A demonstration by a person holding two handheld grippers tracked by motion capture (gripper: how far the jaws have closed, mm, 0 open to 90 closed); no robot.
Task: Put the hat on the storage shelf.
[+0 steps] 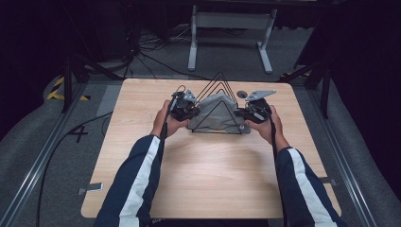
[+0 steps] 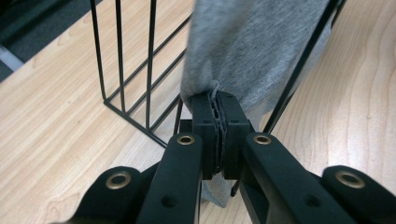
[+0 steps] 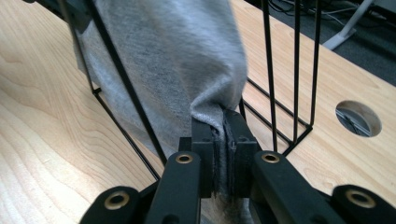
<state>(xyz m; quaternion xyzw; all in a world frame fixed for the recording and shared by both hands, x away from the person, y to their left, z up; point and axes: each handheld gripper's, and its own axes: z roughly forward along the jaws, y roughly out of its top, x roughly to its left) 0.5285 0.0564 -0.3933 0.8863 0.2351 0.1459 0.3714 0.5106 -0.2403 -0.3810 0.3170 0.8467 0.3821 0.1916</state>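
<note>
From above, I have the grey cloth (image 1: pixel 215 111) draped over the black wire rack (image 1: pixel 218 105) at the table's (image 1: pixel 198 170) far middle, my left gripper (image 1: pixel 185 108) and right gripper (image 1: pixel 253 112) flanking it; in the left gripper view, jaws pinch the cloth's edge, probably to spread it; in the right gripper view, jaws likewise clamp cloth beside the rack's wires.
</note>
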